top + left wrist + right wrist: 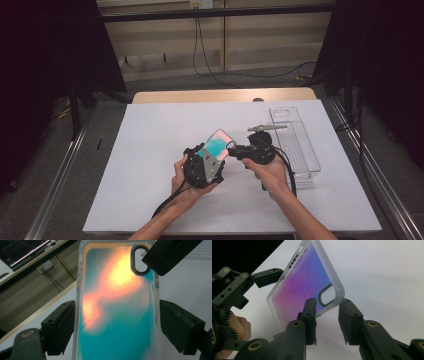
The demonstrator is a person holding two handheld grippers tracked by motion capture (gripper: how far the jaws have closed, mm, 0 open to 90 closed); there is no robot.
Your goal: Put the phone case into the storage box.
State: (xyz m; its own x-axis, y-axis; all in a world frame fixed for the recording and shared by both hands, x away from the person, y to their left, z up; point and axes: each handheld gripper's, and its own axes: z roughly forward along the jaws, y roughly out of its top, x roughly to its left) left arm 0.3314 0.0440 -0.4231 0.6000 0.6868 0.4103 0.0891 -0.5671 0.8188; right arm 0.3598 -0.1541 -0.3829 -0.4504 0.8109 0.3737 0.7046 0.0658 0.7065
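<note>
Phone case (216, 143), translucent frosted rim, iridescent teal-and-orange back, oval camera cutout near one corner, held off the white table, tilted, long sides between the left gripper's (202, 167) jaws, cutout corner between the right gripper's (327, 315) jaws

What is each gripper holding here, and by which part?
The left gripper clamps the phone case across its long edges. The right gripper straddles its camera-cutout corner; contact cannot be told.
</note>
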